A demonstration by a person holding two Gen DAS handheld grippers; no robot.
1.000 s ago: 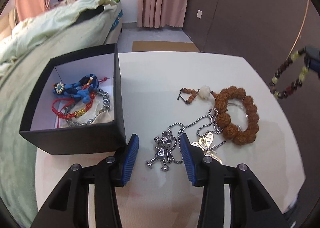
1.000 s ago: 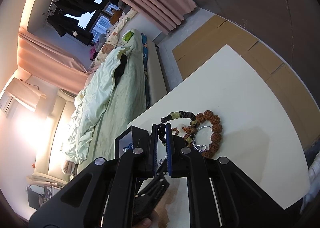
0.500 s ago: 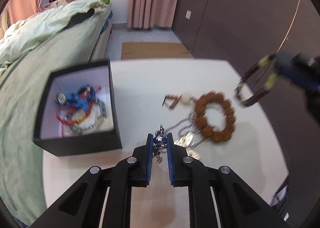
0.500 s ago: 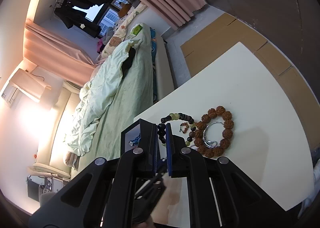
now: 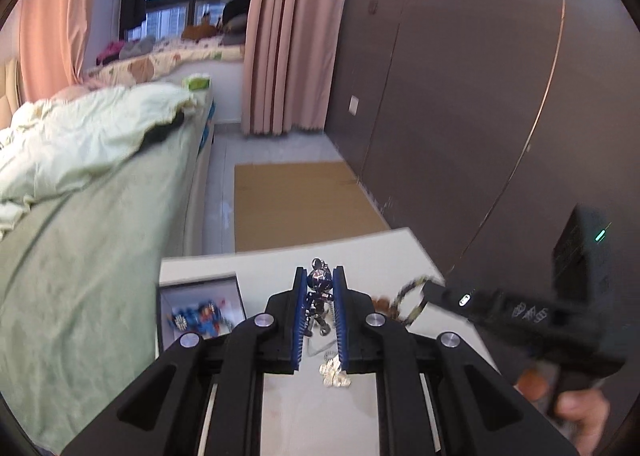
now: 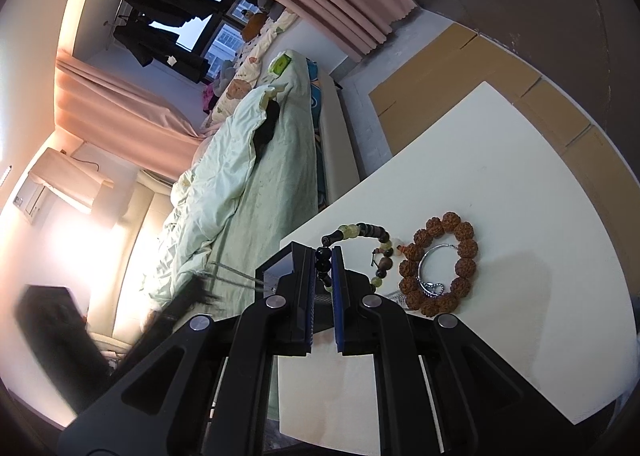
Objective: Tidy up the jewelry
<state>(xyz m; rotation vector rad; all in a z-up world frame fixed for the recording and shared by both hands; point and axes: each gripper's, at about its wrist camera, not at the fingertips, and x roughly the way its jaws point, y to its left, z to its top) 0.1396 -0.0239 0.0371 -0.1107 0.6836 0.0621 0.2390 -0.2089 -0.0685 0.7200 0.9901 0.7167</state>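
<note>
My left gripper is shut on a silver figure pendant necklace and holds it above the white table; its chain and gold charms hang below. The black jewelry box with blue and red bracelets sits to the left. My right gripper is shut on a dark and green bead bracelet, held in the air; it also shows in the left wrist view. A brown seed bracelet with a silver ring inside lies on the table.
A bed with a pale green duvet runs along the table's left side. Cardboard lies on the floor beyond the table. A dark wall stands to the right. The box corner shows behind my right gripper.
My left gripper closed on the silver pendant necklace and lifted it off the table, tilting upward. My right gripper kept hold of the bead bracelet and moved nearer the left one.
</note>
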